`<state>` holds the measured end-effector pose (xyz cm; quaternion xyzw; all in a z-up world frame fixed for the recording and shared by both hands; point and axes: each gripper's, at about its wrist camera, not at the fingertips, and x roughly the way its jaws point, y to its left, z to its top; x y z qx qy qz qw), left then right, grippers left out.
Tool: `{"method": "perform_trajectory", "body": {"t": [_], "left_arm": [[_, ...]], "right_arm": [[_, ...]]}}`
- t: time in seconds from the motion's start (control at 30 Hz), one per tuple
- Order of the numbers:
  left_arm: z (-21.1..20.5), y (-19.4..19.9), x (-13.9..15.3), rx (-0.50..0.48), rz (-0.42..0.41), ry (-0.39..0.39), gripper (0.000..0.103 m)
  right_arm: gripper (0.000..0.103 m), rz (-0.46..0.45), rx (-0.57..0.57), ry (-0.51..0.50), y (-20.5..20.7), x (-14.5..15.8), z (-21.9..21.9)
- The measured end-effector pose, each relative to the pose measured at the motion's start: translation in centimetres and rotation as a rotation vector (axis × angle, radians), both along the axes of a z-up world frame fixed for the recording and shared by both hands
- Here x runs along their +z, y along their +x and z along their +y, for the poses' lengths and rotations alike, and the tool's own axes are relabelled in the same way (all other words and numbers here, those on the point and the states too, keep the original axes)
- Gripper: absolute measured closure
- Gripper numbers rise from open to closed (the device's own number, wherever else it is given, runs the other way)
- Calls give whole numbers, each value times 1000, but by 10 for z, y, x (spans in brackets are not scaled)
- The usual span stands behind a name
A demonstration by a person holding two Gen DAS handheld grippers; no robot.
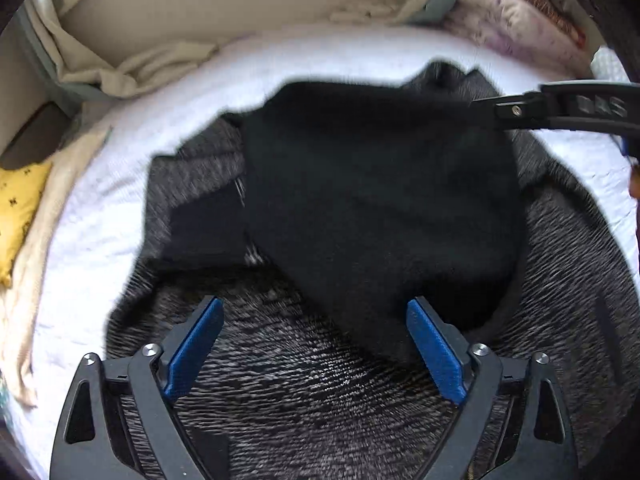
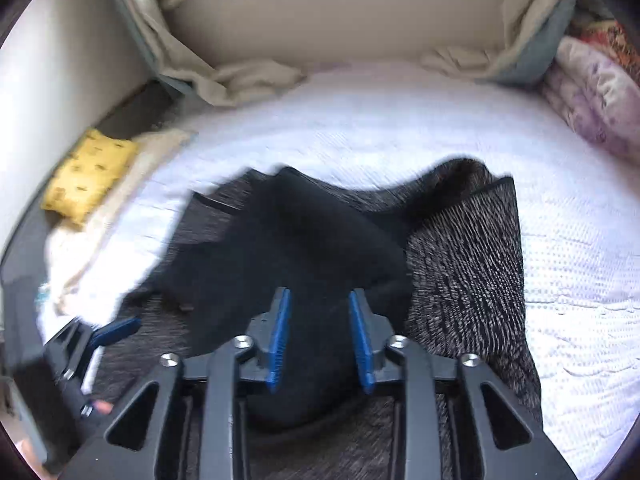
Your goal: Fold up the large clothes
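A large dark garment lies rumpled on a white bedsheet. It has a grey-black speckled knit outside and a plain black inner side folded over the middle. My left gripper is wide open, empty, just above the speckled knit near the black flap's edge. My right gripper has its jaws partly apart with the black fabric between the blue pads; it shows at the right edge of the left wrist view. The left gripper shows at the lower left of the right wrist view.
A yellow patterned cushion and a cream blanket lie along the left side of the bed. A floral folded quilt sits at the far right. Beige cloth bunches against the wall at the head of the bed.
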<state>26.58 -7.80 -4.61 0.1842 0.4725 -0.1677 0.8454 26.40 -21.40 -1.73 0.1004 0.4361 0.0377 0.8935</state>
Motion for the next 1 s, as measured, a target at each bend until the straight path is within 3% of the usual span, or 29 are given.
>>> {"method": "perform_trajectory", "body": {"t": [0.17, 0.4, 0.5, 0.57, 0.63, 0.83, 0.93, 1.0], "left_arm": [[-5, 9, -26, -6, 47, 18, 12], [5, 14, -24, 16, 82, -25, 13], [18, 15, 0, 50, 38, -75, 13], [24, 15, 13, 62, -8, -94, 13], [26, 19, 16, 62, -17, -108, 13], [28, 25, -12, 92, 60, -66, 13], [22, 18, -24, 96, 81, -47, 13], [20, 14, -29, 91, 74, -38, 13]], "right_arm": [[95, 95, -94, 6, 19, -50, -23], [96, 74, -108, 19, 21, -69, -34], [92, 61, -114, 37, 8, -48, -38], [81, -1, -99, 3, -14, -27, -30], [79, -44, -54, -16, -37, -14, -16], [79, 25, 103, -38, -70, -46, 30], [79, 49, 108, -90, -73, -62, 34], [79, 59, 90, -70, -75, -70, 27]]}}
